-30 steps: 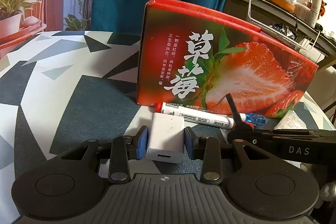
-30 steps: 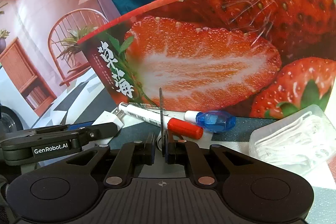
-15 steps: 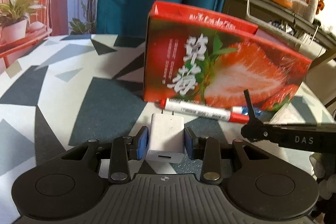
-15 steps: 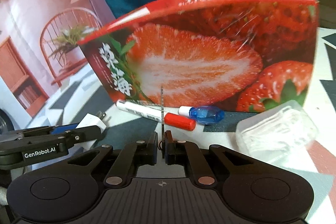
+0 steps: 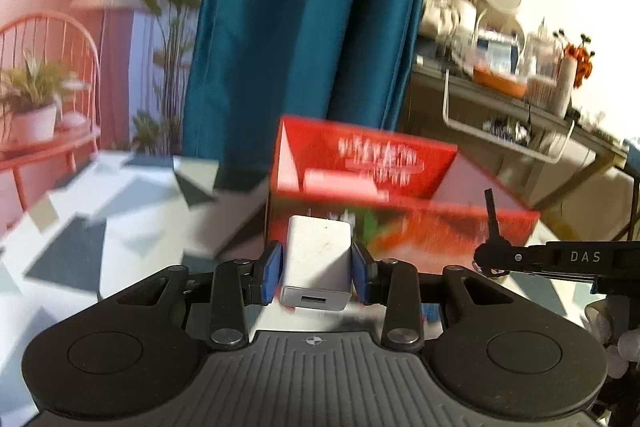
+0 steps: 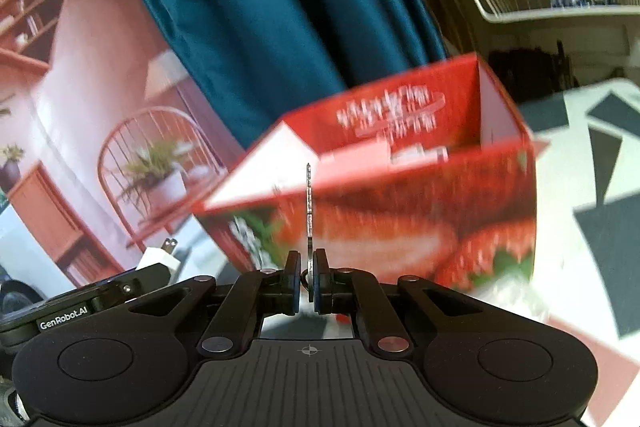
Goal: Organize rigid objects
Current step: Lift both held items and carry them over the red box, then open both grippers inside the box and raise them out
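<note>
My left gripper [image 5: 316,267] is shut on a white USB charger plug [image 5: 318,263] and holds it in the air in front of the open red strawberry box [image 5: 384,211]. My right gripper [image 6: 307,283] is shut on a thin upright metal blade, like a nail file [image 6: 308,211], also raised before the box [image 6: 400,211]. The right gripper and its blade show at the right of the left wrist view [image 5: 490,223]. The charger shows at the left of the right wrist view [image 6: 160,257]. The box's inside holds a pale object [image 5: 344,183], blurred.
The table has a white and grey triangle-pattern cloth [image 5: 80,227]. A teal curtain [image 5: 304,27] hangs behind the box. A cluttered shelf with a wire basket [image 5: 508,131] stands at the back right. A clear plastic pack [image 6: 516,291] lies by the box's right front corner.
Both grippers have risen off the table with their objects, so the box's open top now shows. The pen and blue item on the table have dropped out of sight.
</note>
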